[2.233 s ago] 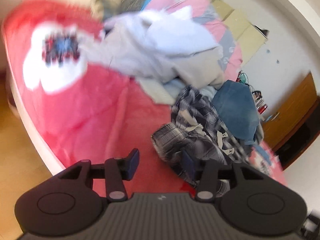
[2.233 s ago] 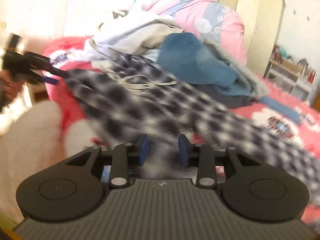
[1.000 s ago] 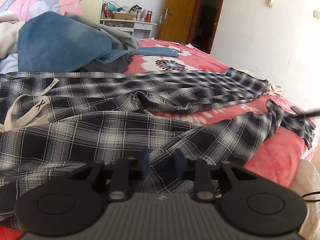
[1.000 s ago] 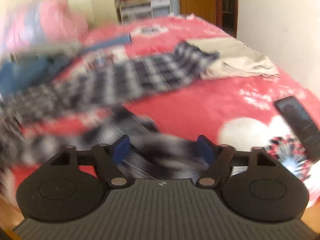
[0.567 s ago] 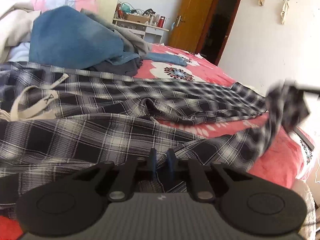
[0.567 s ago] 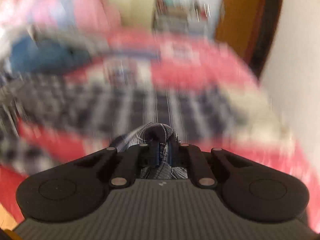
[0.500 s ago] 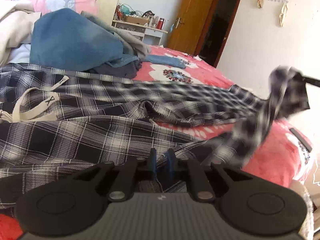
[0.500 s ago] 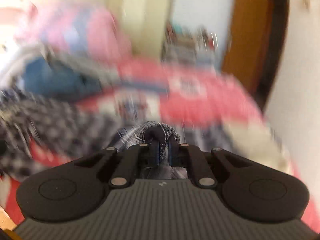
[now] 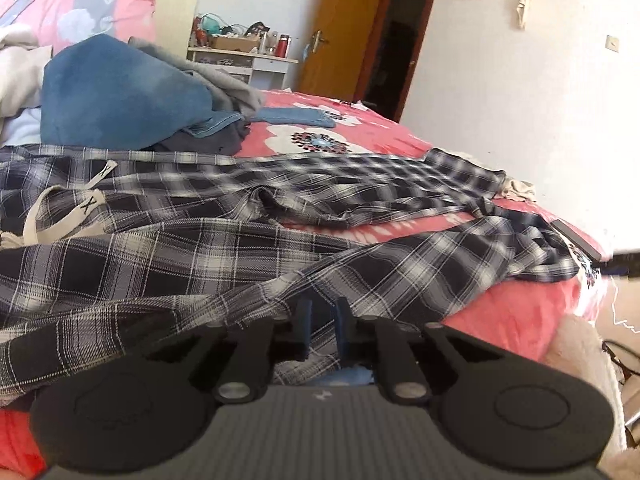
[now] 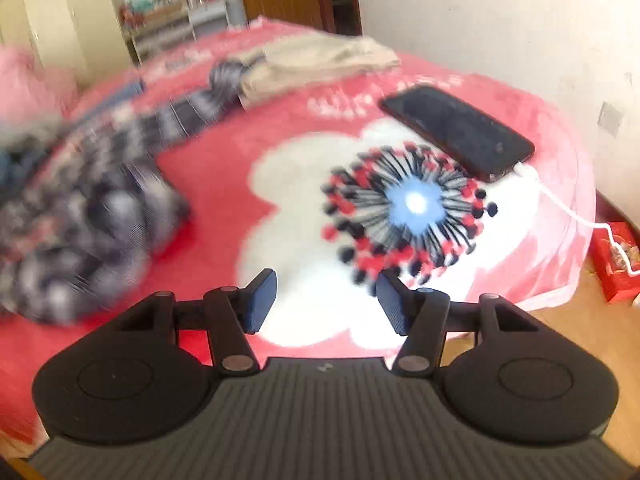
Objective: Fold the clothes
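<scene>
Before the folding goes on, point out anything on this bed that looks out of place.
A black phone lies on the red blanket near the bed's corner, with a white cable plugged in and trailing over the edge. It sits close to the plaid garment, where a sweep of cloth could catch it.

bare red blanket (image 10: 224, 168) ahead, phone (image 10: 456, 128) far right, plaid shirt (image 10: 80, 220) heaped left
</scene>
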Available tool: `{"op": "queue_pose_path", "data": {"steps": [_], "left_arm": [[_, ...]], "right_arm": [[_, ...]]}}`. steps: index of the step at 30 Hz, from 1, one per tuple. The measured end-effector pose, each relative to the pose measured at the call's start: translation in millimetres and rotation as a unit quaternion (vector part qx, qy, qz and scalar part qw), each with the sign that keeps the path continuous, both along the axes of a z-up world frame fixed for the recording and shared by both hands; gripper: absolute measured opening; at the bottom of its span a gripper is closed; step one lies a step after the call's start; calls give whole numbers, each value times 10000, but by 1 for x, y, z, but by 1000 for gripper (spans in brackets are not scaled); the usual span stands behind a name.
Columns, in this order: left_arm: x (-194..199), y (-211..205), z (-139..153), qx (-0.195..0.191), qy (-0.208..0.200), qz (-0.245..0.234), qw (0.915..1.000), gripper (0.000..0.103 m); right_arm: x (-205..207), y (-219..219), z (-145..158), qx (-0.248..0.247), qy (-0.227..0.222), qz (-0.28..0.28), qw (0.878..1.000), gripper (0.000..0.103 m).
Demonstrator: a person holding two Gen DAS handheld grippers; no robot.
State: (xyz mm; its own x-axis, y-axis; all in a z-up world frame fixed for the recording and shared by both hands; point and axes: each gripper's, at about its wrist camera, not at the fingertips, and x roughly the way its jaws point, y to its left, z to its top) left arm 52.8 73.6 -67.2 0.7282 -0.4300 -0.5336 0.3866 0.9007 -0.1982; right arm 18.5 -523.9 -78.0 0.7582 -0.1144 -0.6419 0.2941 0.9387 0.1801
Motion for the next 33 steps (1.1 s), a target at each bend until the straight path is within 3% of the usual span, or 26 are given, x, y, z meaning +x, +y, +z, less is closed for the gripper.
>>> {"op": "queue_pose_path", "data": {"steps": [2,5,7,10,13,15,16,17,19,23,26,30,32,33], "left_arm": [[-1,1,2,-18,-80,90,9999,30],[1,2,4,-80,-184,224,9995,40],[6,1,3,-74,-182,255,9995,43],[14,-2,1,-38,-135,289,9995,46],[21,-4,-3,-22,-27,304,9995,51],[25,-5,-6,-25,61,265,9996,51],[25,-6,-7,-2,75,234,9997,51],[25,-7,-8,34,73,199,9998,51],[24,-9,-10,140,46,166,9998,49],[25,-14,-15,328,104,103,9994,49],[23,-14,-16,333,28,59,9994,49],[23,-12,-16,250,-9,106,9996,47],[25,-9,-14,146,-5,139,9998,47],[26,-9,-14,119,-6,152,9998,46]], "right_arm": [[9,21,20,47,-302,348,9989,56],[44,54,49,223,-663,1020,9923,58],[75,81,59,72,-684,1450,9870,62],[125,121,57,-721,-360,2026,9759,71],[162,147,31,-1787,97,2554,9501,81],[184,164,12,-2490,404,2884,9237,78],[193,165,5,-2554,519,3041,9163,62],[199,158,4,-2205,564,3130,9221,34],[203,138,18,-1621,382,2841,9442,8],[181,76,57,-823,-631,1798,9782,8],[162,19,54,-521,-598,596,9951,13],[138,-10,50,-420,-275,-71,9987,19],[132,-1,60,-494,-476,15,9976,33],[134,8,65,-520,-569,227,9968,34]]}}
